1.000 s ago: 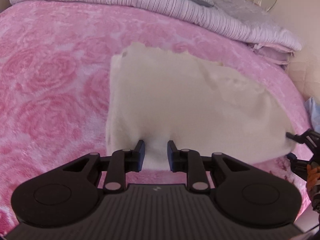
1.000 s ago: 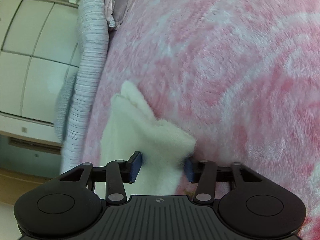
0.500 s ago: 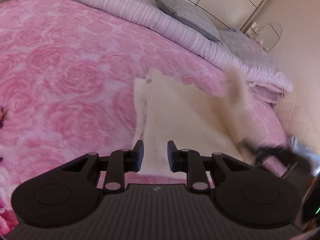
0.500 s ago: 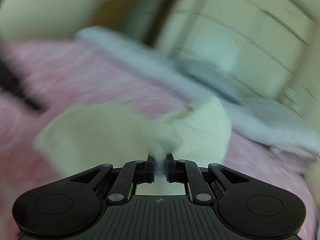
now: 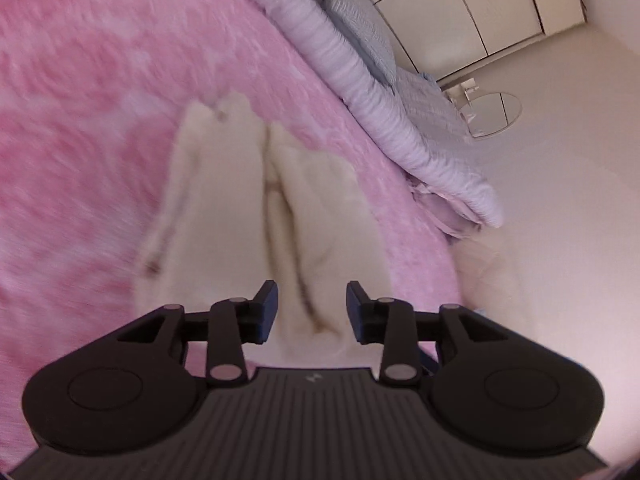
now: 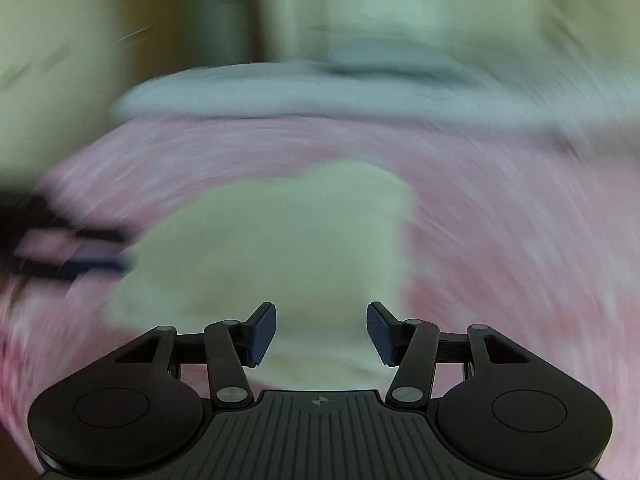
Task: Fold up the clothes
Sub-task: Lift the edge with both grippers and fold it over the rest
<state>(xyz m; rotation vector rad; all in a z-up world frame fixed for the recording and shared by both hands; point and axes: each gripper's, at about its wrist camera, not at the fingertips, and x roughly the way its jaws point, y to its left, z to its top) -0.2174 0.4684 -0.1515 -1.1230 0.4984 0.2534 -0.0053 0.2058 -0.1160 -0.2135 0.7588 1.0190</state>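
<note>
The cream fleece garment (image 5: 248,216) lies doubled lengthwise on the pink rose blanket (image 5: 80,120), one half lapped over the other. Left gripper (image 5: 312,306) and right gripper (image 6: 321,330) both hover above it, jaws spread, gripping nothing; both views are motion-blurred.

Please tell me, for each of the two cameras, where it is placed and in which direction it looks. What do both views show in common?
Left wrist view: sits on the left hand-held gripper, looking forward along its open fingers over the cream garment on the pink blanket, toward striped bedding and cupboards.
Right wrist view: sits on the right hand-held gripper, fingers open, facing the same garment and blurred bedding behind; a dark blurred shape at the left edge may be the other gripper.
Shared: the garment and the blanket. No hand or sleeve shows.
</note>
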